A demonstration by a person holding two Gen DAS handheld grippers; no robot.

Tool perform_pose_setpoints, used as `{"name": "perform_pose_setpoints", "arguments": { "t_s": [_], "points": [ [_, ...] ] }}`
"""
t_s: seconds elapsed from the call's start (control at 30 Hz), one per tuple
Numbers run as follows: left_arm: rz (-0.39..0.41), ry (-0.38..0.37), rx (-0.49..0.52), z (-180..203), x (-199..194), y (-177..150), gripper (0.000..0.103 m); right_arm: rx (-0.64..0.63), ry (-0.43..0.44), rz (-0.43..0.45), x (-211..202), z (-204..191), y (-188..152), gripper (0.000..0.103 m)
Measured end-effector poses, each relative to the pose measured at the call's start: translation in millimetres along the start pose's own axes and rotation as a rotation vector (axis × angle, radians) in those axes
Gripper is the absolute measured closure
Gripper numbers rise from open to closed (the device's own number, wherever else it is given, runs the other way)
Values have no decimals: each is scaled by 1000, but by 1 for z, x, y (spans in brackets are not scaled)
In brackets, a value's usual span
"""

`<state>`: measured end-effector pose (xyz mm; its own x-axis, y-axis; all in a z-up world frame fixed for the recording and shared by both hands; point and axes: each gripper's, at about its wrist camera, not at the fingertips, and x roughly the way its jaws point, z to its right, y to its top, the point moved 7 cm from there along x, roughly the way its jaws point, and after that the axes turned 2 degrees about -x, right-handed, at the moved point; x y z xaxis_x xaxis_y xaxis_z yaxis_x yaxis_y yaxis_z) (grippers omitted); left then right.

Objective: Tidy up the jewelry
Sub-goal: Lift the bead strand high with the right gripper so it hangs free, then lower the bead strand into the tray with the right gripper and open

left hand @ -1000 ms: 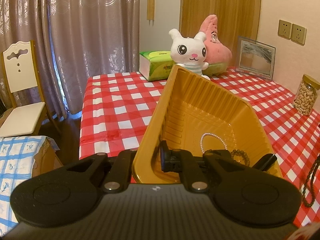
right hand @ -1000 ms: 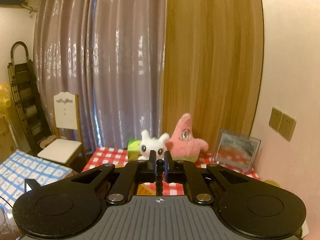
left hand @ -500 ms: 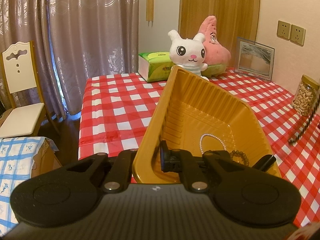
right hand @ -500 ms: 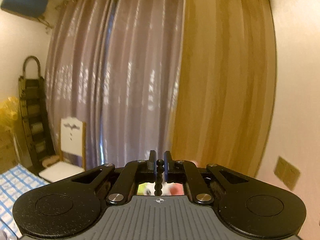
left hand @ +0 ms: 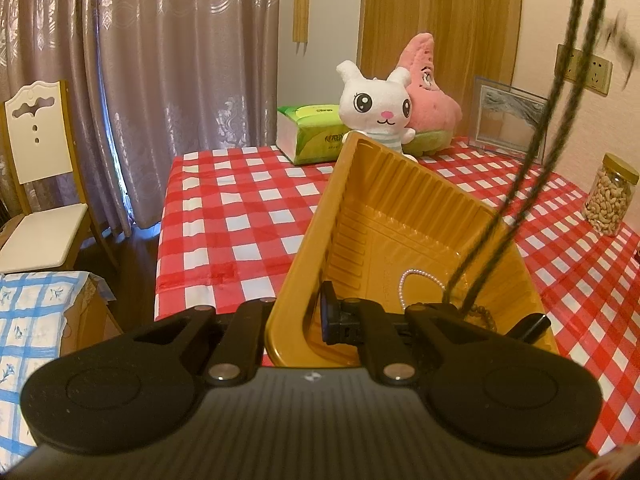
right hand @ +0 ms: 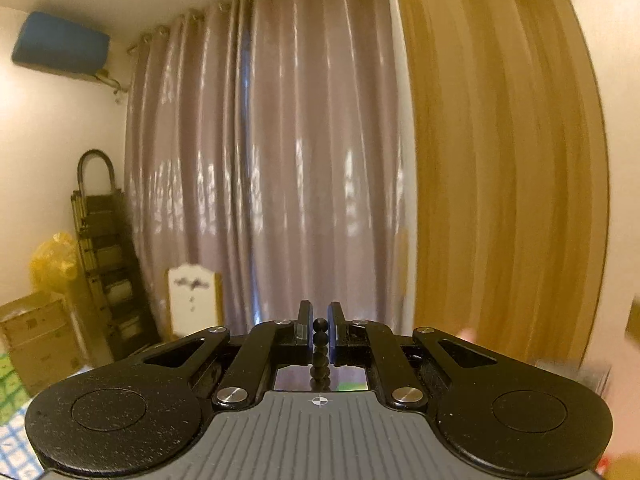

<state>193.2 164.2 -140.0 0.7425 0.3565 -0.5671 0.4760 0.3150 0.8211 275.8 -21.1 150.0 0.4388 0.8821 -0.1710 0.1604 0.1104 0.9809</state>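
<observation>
The left gripper (left hand: 298, 312) is clamped on the near wall of a ribbed, golden-yellow plastic tray (left hand: 384, 204), one finger outside and one inside, holding it tilted above the red-and-white checked tablecloth (left hand: 236, 216); a small white pearl strand (left hand: 416, 284) and a brown beaded bracelet (left hand: 482, 316) lie in the tray's low end. The right gripper (right hand: 319, 328), raised high and facing the mauve curtains (right hand: 272, 184), has its fingers closed almost together on a long dark beaded necklace (left hand: 524, 176). From the left wrist view its loop hangs from overhead, lower end inside the tray near the bracelet.
</observation>
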Motion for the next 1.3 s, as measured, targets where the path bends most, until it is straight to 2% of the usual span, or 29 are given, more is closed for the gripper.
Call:
{"name": "perform_pose_setpoints", "arguments": {
  "t_s": [0.23,0.57,0.7,0.87,0.93,1.0,1.03,1.3],
  "points": [
    [0,-3,0,0,-1,0,95,132,42,-198,43,-12,-76,96],
    [3,2,-3,0,-1,0,95,240,28,-386,73,2,-177,96],
    [3,2,-5,0,-1,0,94,275,-9,-433,79,10,-210,96],
    [2,2,-5,1,-1,-1,94,285,-43,-461,80,19,-227,95],
    [2,2,-6,0,-1,-1,95,292,-46,-459,78,23,-229,87],
    [1,2,-5,0,-1,-2,94,295,-64,-454,75,26,-227,60],
    [2,3,-5,0,-1,-2,94,296,-76,-450,72,27,-227,56],
    [2,3,-6,0,-1,-2,94,310,-117,-503,59,36,-243,52]
  ]
}}
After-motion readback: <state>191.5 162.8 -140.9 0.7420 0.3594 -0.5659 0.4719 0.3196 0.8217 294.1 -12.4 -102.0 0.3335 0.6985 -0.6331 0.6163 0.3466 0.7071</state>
